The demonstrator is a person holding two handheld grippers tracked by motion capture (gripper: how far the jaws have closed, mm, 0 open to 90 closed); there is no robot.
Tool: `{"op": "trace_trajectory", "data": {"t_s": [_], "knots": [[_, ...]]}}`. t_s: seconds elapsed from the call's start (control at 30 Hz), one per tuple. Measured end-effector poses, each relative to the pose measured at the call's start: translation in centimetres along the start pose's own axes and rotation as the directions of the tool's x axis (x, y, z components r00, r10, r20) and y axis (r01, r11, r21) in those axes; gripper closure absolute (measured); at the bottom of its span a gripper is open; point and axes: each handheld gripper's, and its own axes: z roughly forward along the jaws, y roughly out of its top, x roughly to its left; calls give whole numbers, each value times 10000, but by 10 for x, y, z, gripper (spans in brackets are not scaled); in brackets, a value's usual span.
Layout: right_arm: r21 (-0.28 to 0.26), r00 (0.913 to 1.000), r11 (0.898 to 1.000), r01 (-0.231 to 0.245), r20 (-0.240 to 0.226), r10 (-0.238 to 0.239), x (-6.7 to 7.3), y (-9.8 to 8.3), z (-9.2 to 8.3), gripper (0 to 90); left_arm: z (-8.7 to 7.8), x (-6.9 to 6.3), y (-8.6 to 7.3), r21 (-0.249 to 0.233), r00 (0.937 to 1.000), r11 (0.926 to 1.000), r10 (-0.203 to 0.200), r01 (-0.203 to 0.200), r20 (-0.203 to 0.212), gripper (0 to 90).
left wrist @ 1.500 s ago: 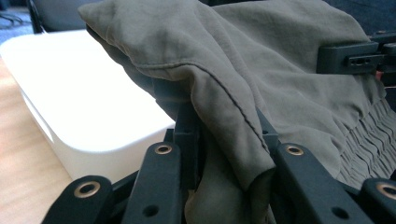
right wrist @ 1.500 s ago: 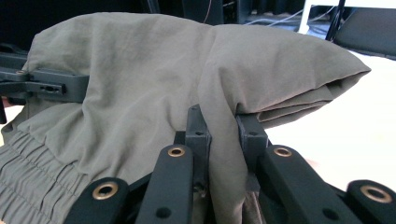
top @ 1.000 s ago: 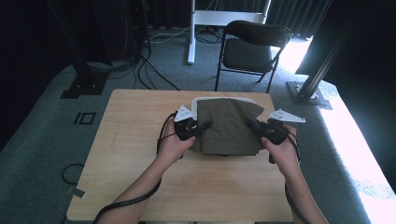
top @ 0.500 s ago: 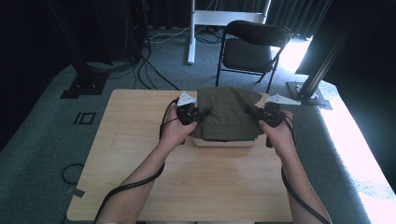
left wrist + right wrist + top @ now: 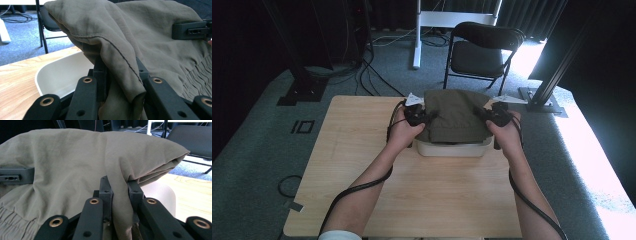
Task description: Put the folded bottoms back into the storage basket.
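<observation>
Between the two tongs hangs a folded olive garment (image 5: 455, 116), stretched over a white tub (image 5: 452, 148) on the wooden table (image 5: 362, 150). At its left edge, the left gripper (image 5: 424, 118) is clamped tight on a fold of the cloth, a stitched seam running down between its jaws in the left gripper view; beyond that gripper the tabletop lies bare out to the table's left edge. Under the garment, the tub's pale rim (image 5: 41, 73) shows just beside the left jaws. At the cloth's right edge, the right gripper (image 5: 484, 116) pinches another fold, jaws closed on it. Past it, bare wood (image 5: 192, 187) runs to the table's edge, with a black folding chair (image 5: 482, 50) behind.
</observation>
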Motion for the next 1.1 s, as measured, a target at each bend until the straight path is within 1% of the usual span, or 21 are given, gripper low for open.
{"op": "trace_trajectory", "data": {"t_s": [0.07,0.2,0.23,0.3,0.33,0.43,0.53,0.6,0.67,0.7,0.77,0.8,0.87,0.9,0.93,0.97,1.0,1.07,1.1], "knots": [[85,10000,9999,-68,27,68,-3,1,4,788,4,2,0,-10,10000,10000,-24,24,-42,737],[184,9998,9997,-152,123,149,-8,-2,13,788,15,8,-4,153,9999,9998,-154,155,-74,737],[210,9998,9996,-187,108,185,-9,-3,15,788,17,9,-6,150,9996,9996,-236,238,-125,736],[286,9996,9992,-266,136,262,-12,-6,20,789,21,11,-9,249,9990,9986,-457,458,-21,737],[349,9995,9991,-247,218,240,-12,-8,21,788,23,12,-10,328,9988,9983,-491,492,-39,736],[490,9992,9983,-312,280,299,-16,-11,26,789,30,11,-13,584,9994,9978,-317,323,-121,736],[633,9987,9975,-305,425,278,-21,-15,32,789,37,11,-15,780,9995,9965,-282,295,-173,735],[704,9981,9967,-406,489,372,-25,-18,35,790,41,11,-16,801,9995,9966,-193,211,-238,735],[697,9980,9968,-386,529,350,-26,-19,36,790,43,11,-16,892,9993,9956,-255,278,-273,734],[761,9976,9965,-357,611,310,-26,-20,38,790,45,11,-17,1068,9989,9935,-359,390,-305,734],[900,9974,9955,-288,691,226,-27,-24,42,791,48,11,-19,1187,9989,9923,-321,359,-338,735],[960,9971,9950,-261,735,191,-27,-26,44,791,50,11,-21,1301,9987,9907,-362,405,-354,735],[1095,9969,9932,-407,721,329,-30,-31,48,792,54,13,-24,1406,9986,9891,-384,432,-370,735],[1095,9969,9932,-407,721,329,-30,-31,48,792,55,13,-26,1500,9983,9875,-432,487,-399,735],[1201,9969,9919,-412,711,328,-31,-34,50,792,58,14,-28,1671,9984,9850,-357,426,-445,735],[1201,9969,9919,-412,711,328,-31,-34,50,792,58,14,-28,1671,9984,9850,-357,426,-445,734],[1397,9968,9893,-411,731,311,-32,-37,53,792,59,14,-29,1804,9981,9825,-381,463,-487,734],[1458,9968,9886,-388,753,280,-32,-38,55,792,62,14,-31,1950,9981,9802,-229,336,-570,734],[1531,9966,9875,-370,784,252,-32,-40,57,792,63,14,-31,1971,9977,9797,-250,370,-629,734]]}}
